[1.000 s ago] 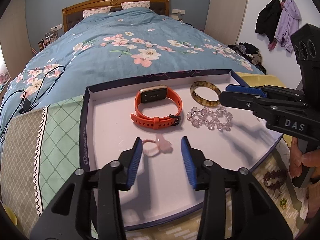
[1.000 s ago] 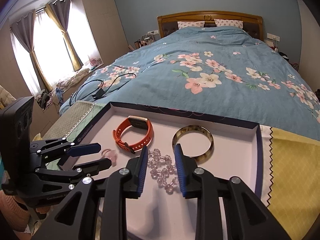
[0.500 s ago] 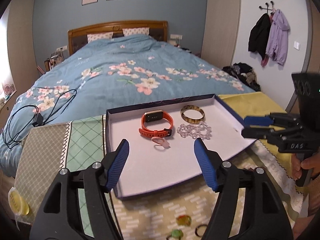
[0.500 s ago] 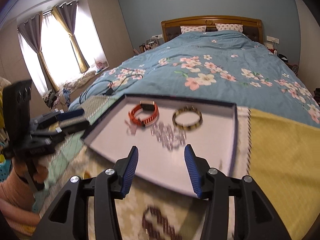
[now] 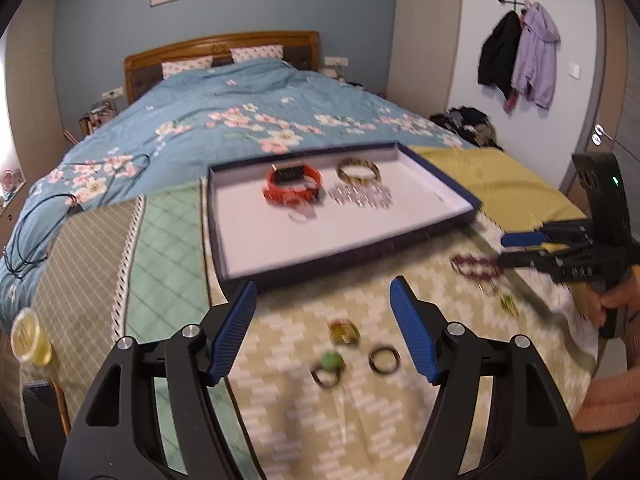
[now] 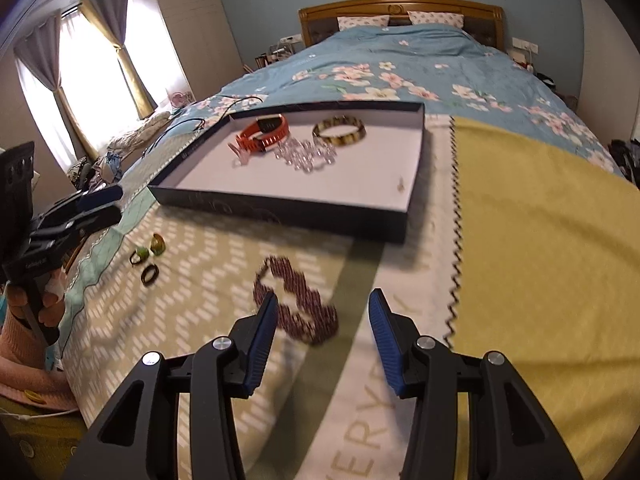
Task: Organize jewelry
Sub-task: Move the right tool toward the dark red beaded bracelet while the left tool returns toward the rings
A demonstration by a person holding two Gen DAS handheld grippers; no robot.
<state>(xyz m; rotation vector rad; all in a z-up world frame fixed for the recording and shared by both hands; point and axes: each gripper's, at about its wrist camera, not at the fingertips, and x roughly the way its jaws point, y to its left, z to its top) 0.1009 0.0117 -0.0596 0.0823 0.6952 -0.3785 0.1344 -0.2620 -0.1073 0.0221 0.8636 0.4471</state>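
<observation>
A shallow dark blue tray (image 5: pixel 440 184) with a white floor holds an orange watch (image 5: pixel 294 184), a tortoiseshell bangle (image 5: pixel 357 170), a clear bead bracelet (image 5: pixel 362 196) and a small pink ring (image 5: pixel 302 216). My left gripper (image 5: pixel 324 334) is open and empty above three rings on the cloth: a yellow-green one (image 5: pixel 343 332), a green one (image 5: pixel 330 366) and a dark one (image 5: pixel 385 360). My right gripper (image 6: pixel 322 344) is open and empty just over a dark red bead bracelet (image 6: pixel 296 300). The tray (image 6: pixel 416 168) lies beyond it.
The bed's blue floral quilt (image 5: pixel 240 120) lies behind the tray. A yellow cloth (image 6: pixel 540 240) covers the right side. A black cable (image 5: pixel 44 220) lies at the left. A small yellow-green piece (image 5: pixel 509 304) lies near the right gripper (image 5: pixel 508 248).
Both grippers have pulled back out of the tray and opened wide. The pink ring stays on the tray floor. The loose rings and the dark red bracelet have come into view.
</observation>
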